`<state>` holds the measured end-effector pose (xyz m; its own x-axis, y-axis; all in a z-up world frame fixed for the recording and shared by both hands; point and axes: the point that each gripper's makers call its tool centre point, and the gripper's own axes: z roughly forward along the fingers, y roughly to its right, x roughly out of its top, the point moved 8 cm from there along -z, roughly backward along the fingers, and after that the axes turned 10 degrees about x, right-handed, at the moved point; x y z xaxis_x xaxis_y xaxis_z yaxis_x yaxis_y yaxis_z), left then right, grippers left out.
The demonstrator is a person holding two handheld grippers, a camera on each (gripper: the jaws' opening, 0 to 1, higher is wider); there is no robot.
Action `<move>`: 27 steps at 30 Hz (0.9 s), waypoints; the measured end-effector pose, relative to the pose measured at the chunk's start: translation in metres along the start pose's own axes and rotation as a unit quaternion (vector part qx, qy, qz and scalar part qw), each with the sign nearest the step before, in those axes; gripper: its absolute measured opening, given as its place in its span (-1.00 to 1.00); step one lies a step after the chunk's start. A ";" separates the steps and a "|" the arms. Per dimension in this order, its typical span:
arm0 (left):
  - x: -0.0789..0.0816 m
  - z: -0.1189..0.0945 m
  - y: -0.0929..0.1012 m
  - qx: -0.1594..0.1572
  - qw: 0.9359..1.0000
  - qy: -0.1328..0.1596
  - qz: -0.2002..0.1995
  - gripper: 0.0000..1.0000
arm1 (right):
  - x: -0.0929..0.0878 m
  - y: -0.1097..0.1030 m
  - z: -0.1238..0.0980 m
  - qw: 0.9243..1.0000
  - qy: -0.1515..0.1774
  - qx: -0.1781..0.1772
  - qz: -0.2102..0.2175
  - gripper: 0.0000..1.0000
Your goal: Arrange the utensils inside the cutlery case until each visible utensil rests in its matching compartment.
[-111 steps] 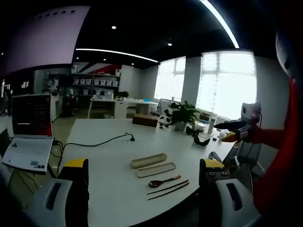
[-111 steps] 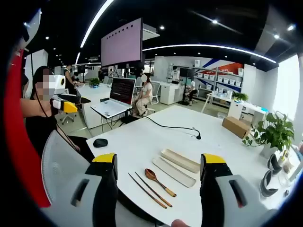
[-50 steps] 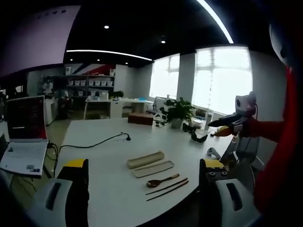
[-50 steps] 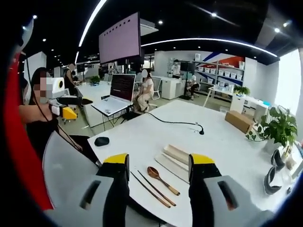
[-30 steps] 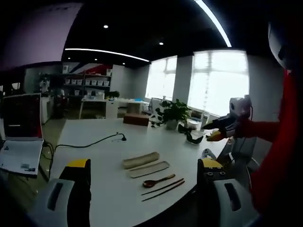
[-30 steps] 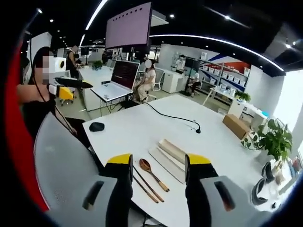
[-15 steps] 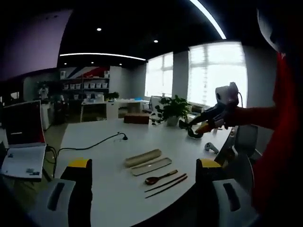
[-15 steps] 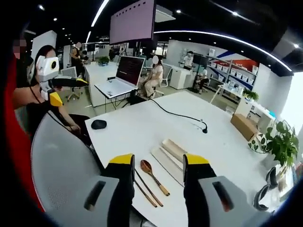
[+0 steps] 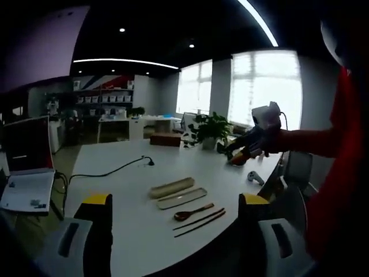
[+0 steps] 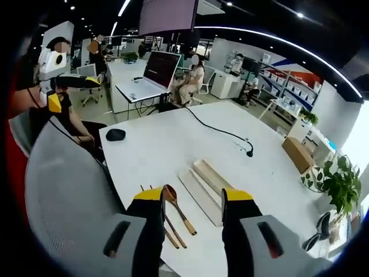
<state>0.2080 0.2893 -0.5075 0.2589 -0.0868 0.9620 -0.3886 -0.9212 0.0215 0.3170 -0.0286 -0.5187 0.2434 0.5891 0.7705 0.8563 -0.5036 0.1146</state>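
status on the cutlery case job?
Nothing done: the wooden spoon and chopsticks lie on the white table beside the open cutlery case and its lid. The right hand-held gripper is above the spoon, jaws open, empty. Both utensils remain to be placed.

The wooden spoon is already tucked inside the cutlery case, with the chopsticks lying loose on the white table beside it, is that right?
Not quite. The wooden spoon lies loose on the white table, between the chopsticks and the cutlery case, not inside it. The right gripper view shows this. The chopsticks do lie loose on the table.
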 end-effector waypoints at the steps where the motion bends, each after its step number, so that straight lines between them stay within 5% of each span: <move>1: 0.001 0.001 0.000 -0.001 1.000 -0.001 -0.001 0.85 | -0.001 0.000 0.001 1.000 -0.002 -0.001 0.000 -0.27; 8: -0.001 0.003 0.000 -0.005 1.000 -0.009 0.006 0.86 | -0.008 0.010 0.011 1.000 -0.004 0.012 0.022 -0.28; 18: 0.000 0.000 0.000 -0.002 1.000 -0.009 0.000 0.87 | -0.017 0.019 0.030 0.996 -0.054 0.058 0.029 -0.38; 27: 0.000 0.008 0.001 0.000 1.000 -0.020 0.014 0.85 | -0.033 0.009 0.057 0.986 -0.126 0.110 -0.021 -0.55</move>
<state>0.2149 0.2848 -0.5099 0.2830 -0.1268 0.9507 -0.3957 -0.9184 -0.0047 0.3426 -0.0162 -0.5790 0.2866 0.7585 0.5853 0.9396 -0.3418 -0.0171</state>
